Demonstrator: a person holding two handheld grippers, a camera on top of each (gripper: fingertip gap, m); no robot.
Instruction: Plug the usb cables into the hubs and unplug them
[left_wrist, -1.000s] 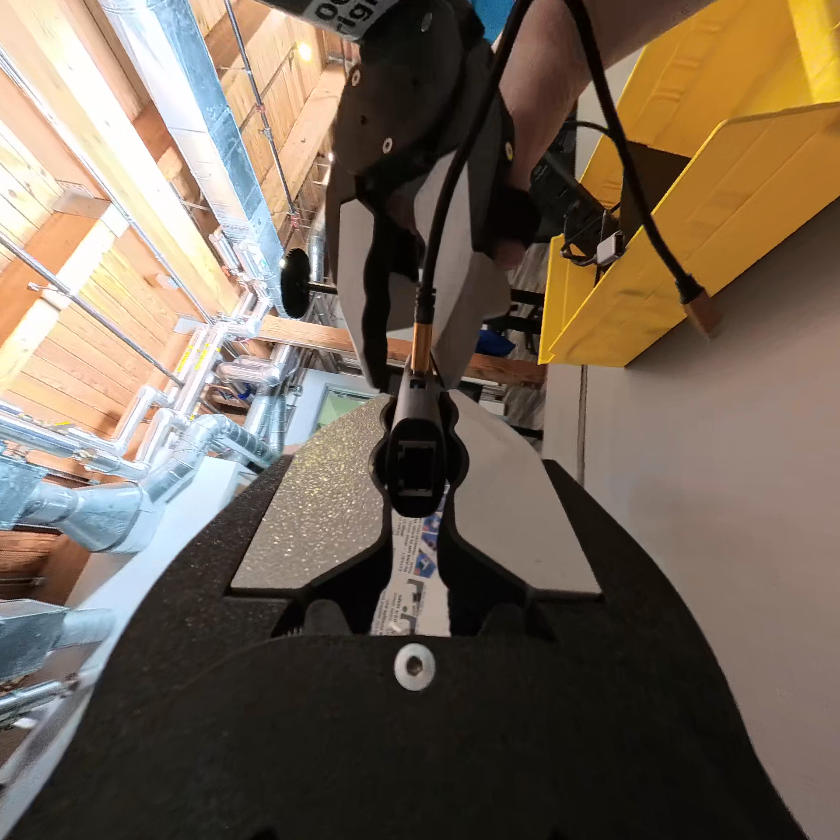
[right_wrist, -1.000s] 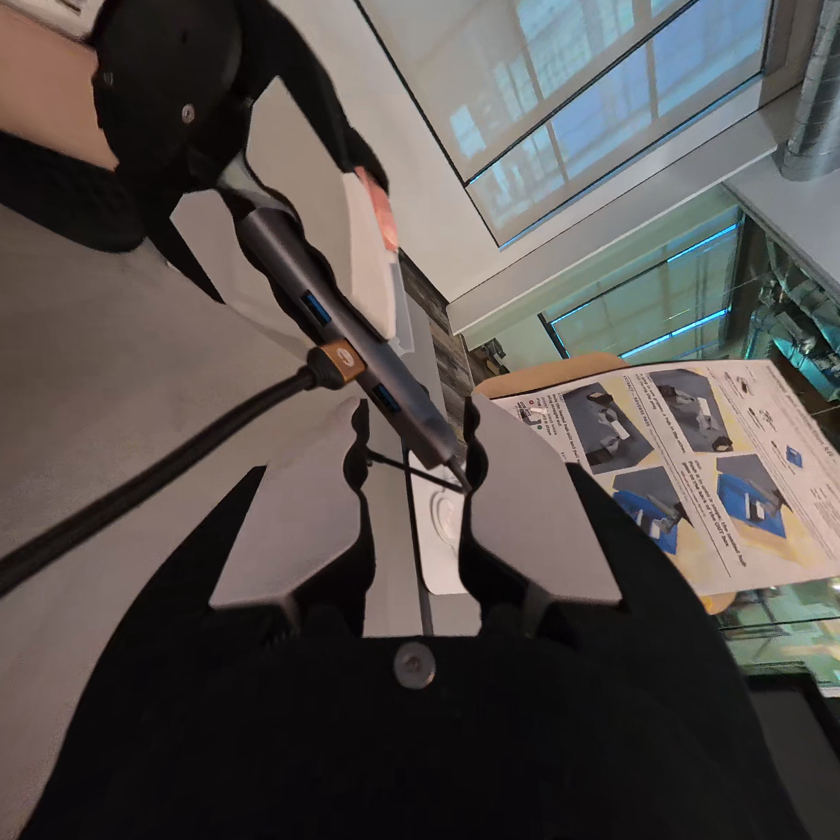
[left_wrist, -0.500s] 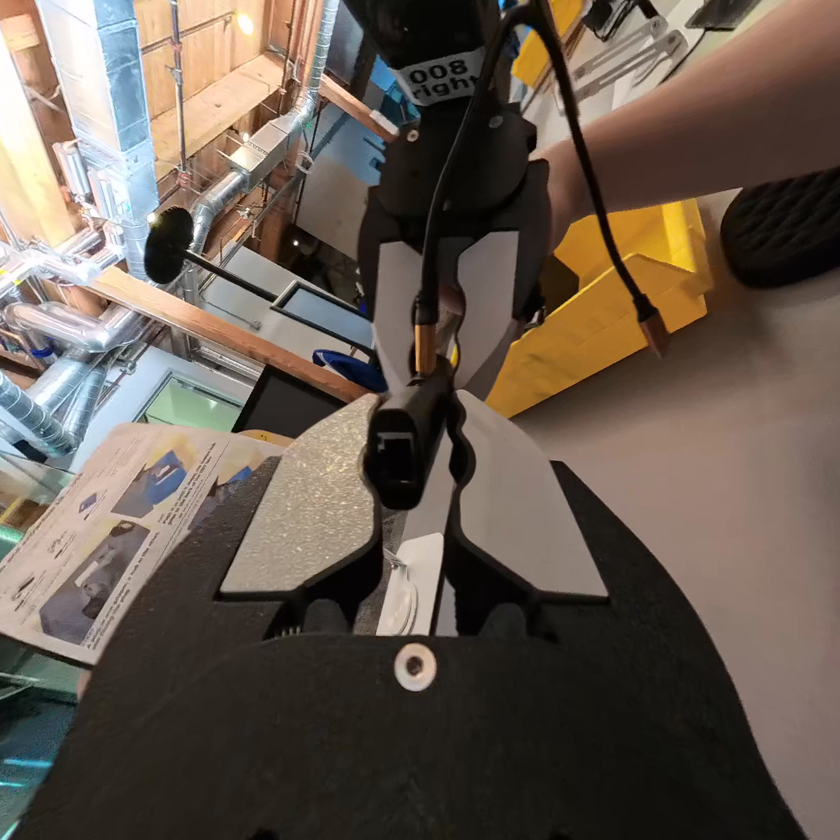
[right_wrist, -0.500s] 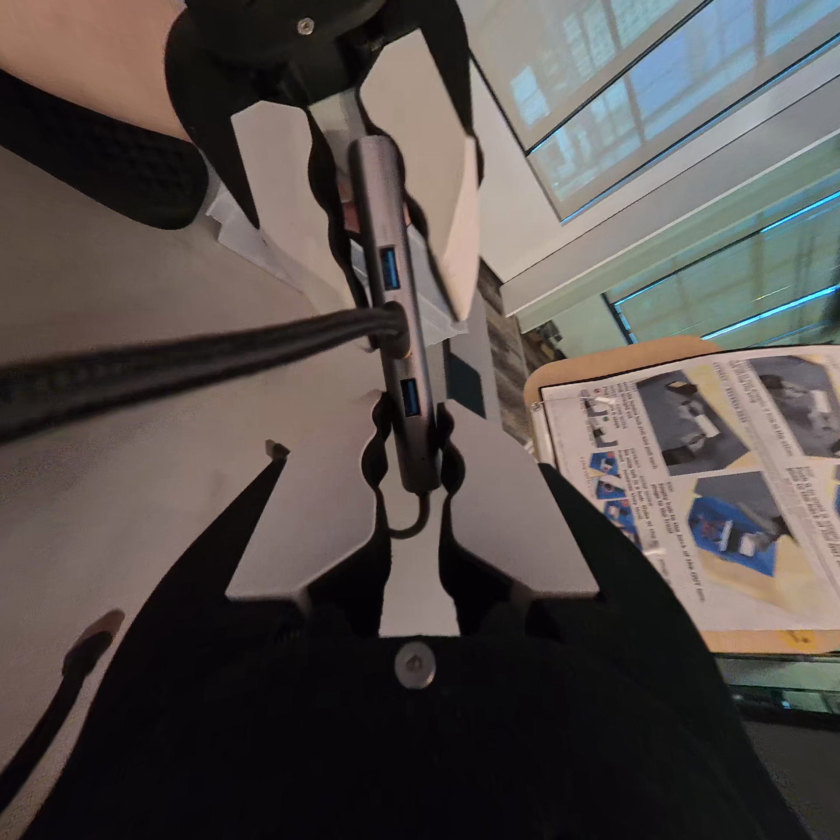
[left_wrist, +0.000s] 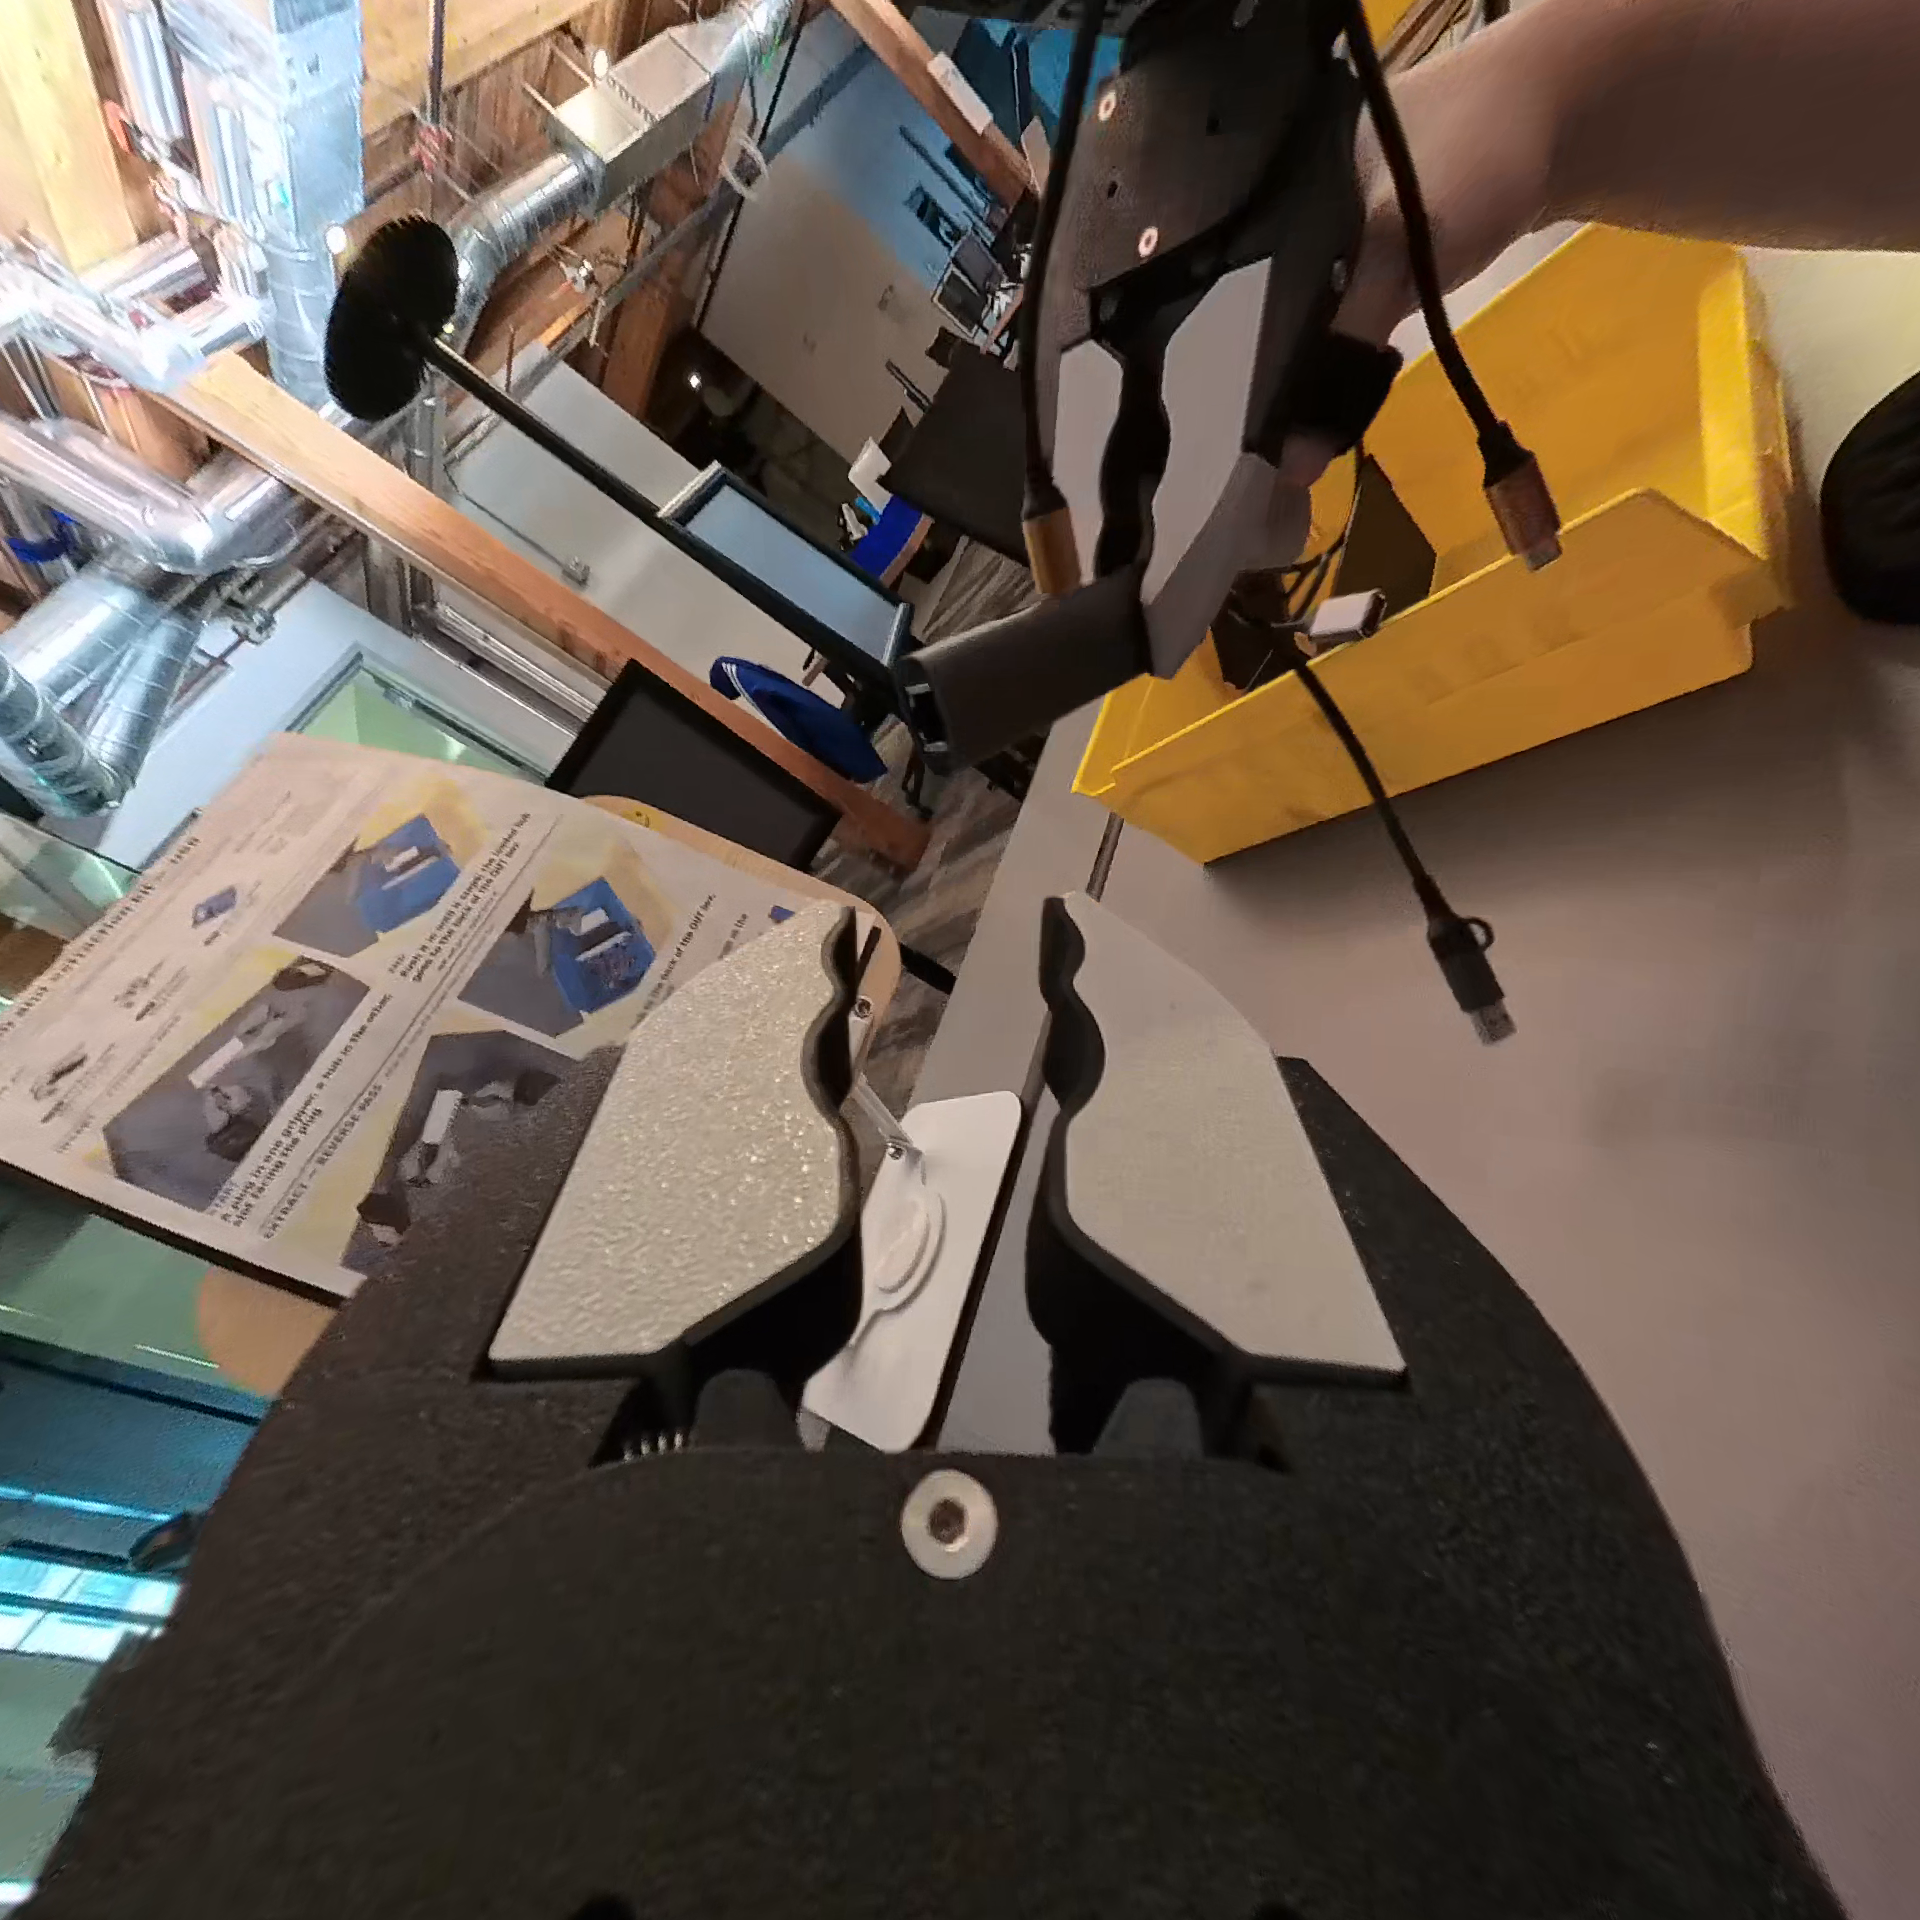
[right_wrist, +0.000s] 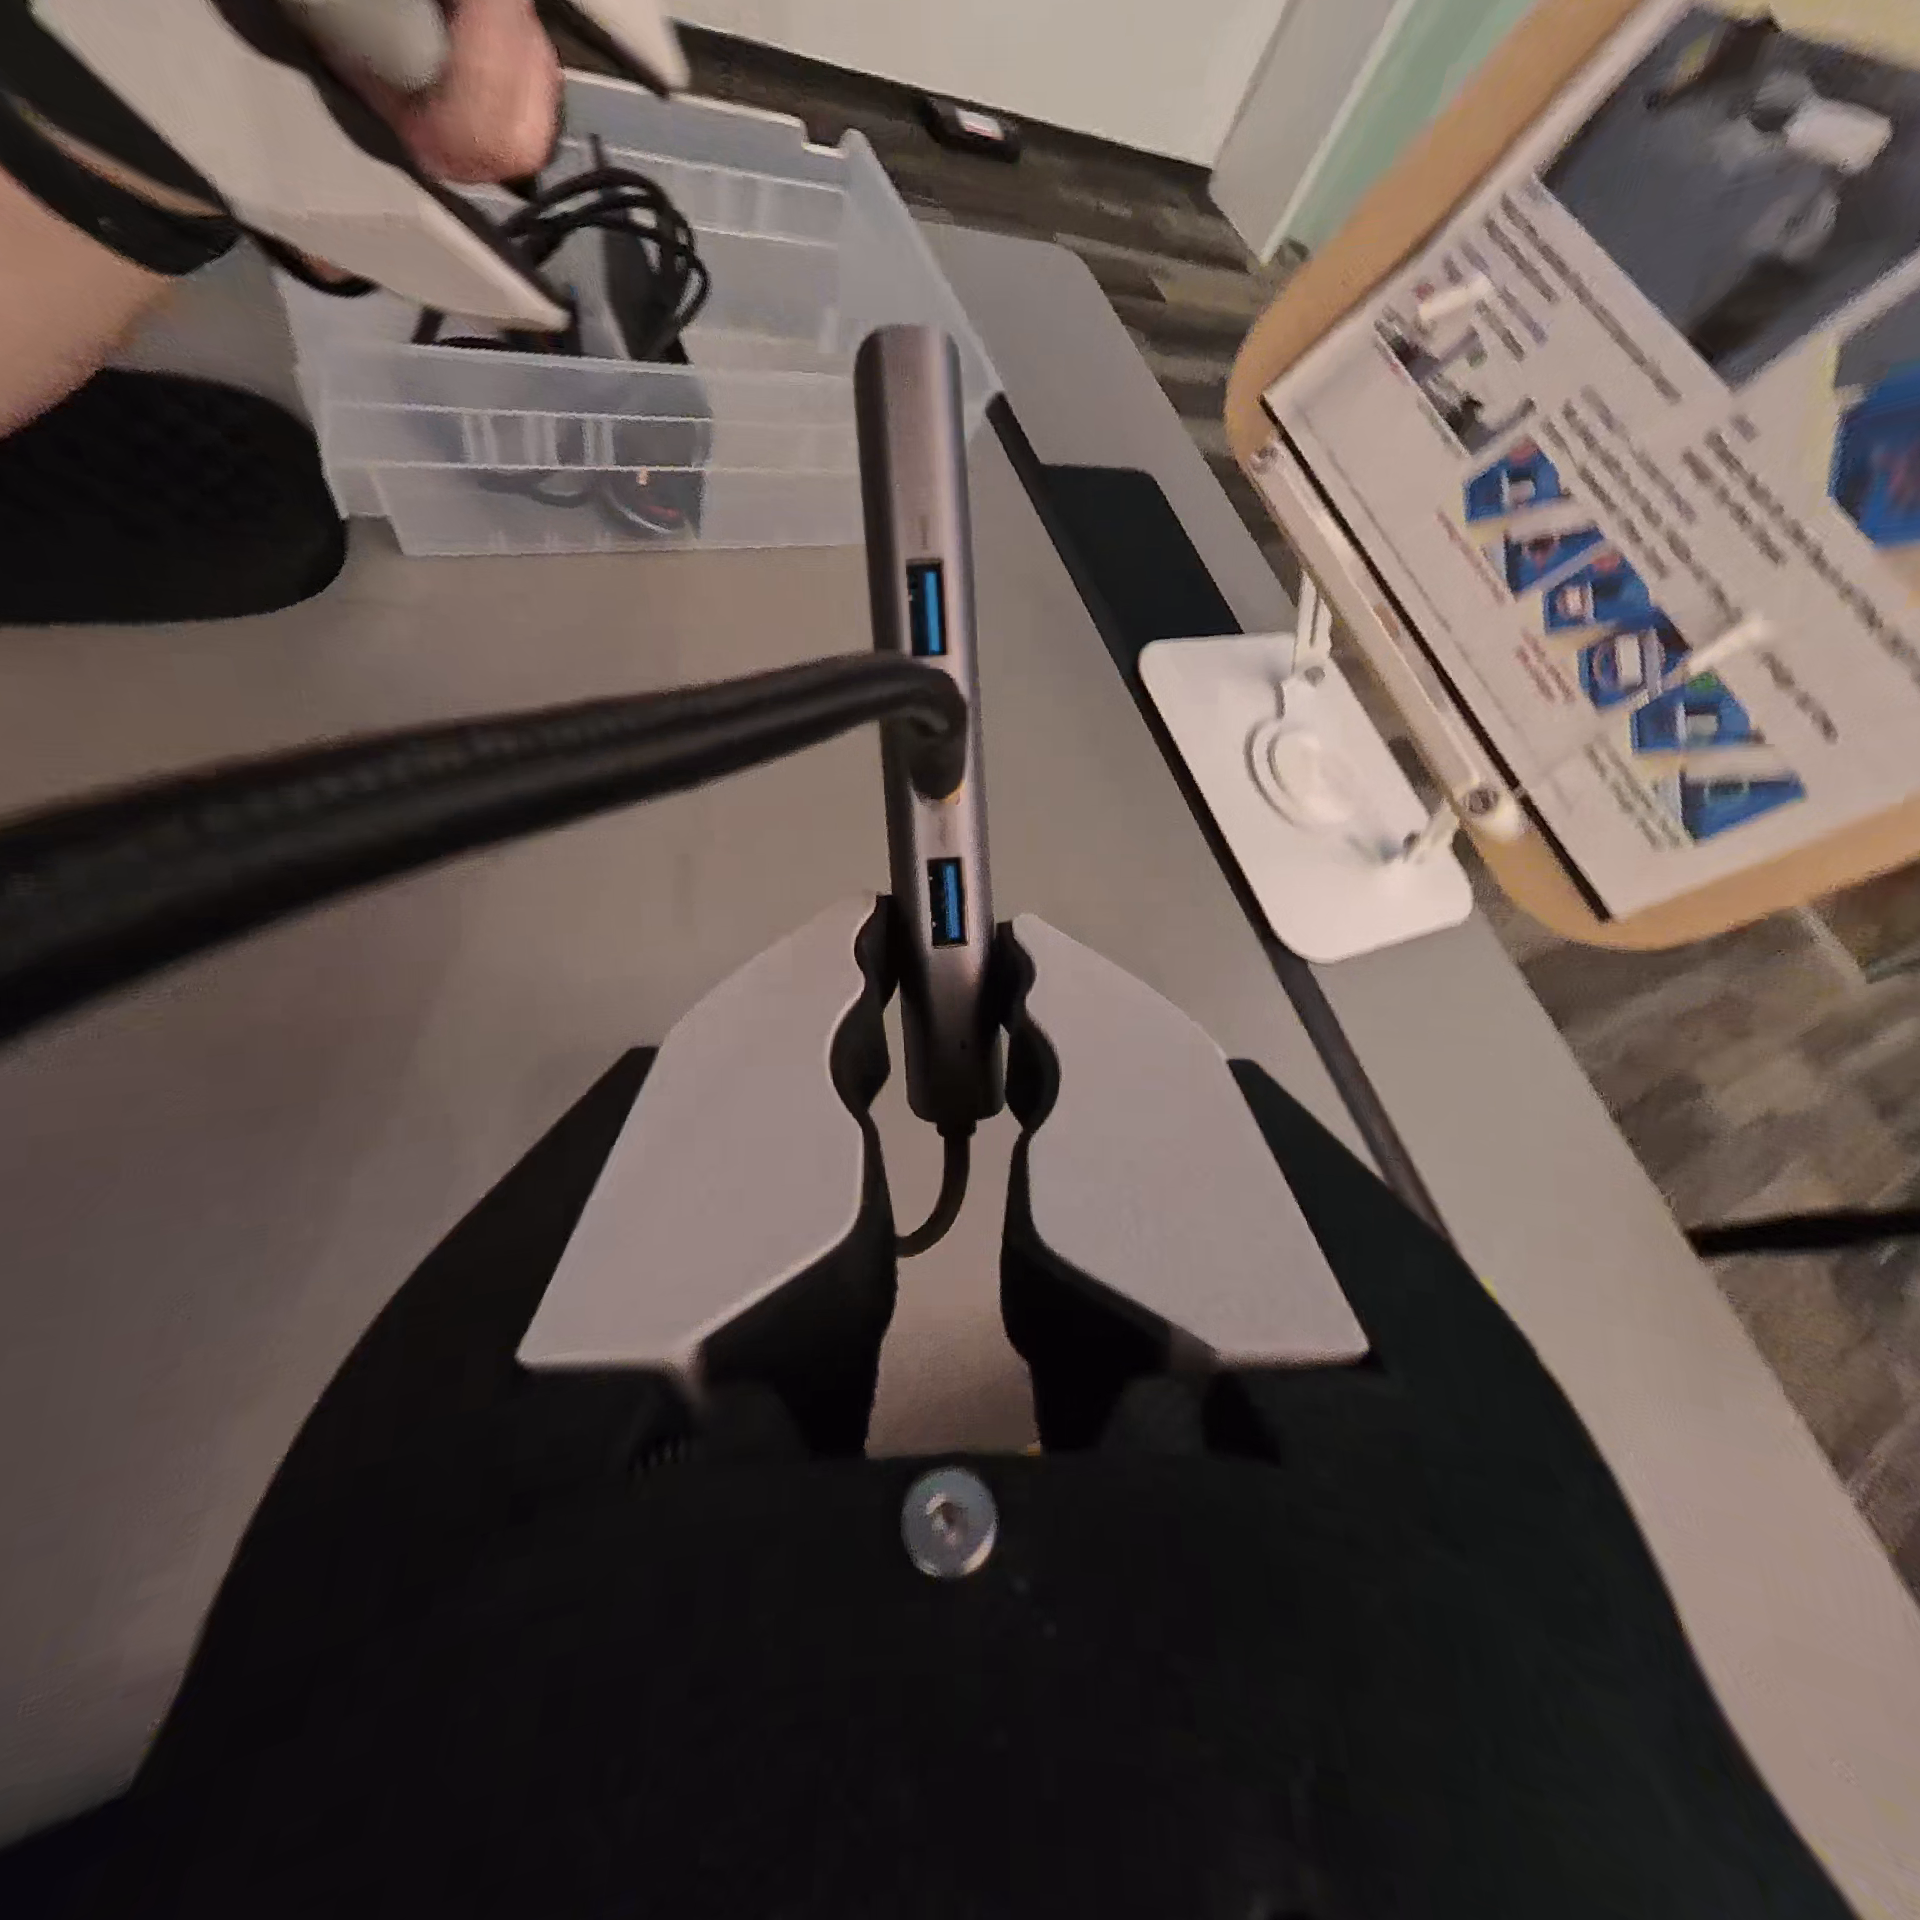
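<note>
Hub (right_wrist: 928, 717), grey and slim, sits clamped by its near end in our right tool (right_wrist: 940, 997), a braided black cable (right_wrist: 436, 790) plugged into its middle port. Our left tool (left_wrist: 951, 997) is spread with nothing in it. Beyond the hub lies a clear bin (right_wrist: 623, 416) on the worktop (right_wrist: 520, 1039).

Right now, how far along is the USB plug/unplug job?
Done: one braided cable is plugged into the middle port of the hub. In hand: right gripper is shut on the hub; left gripper is open and empty. Left: two blue ports sit empty, and the cable is not yet unplugged.
</note>
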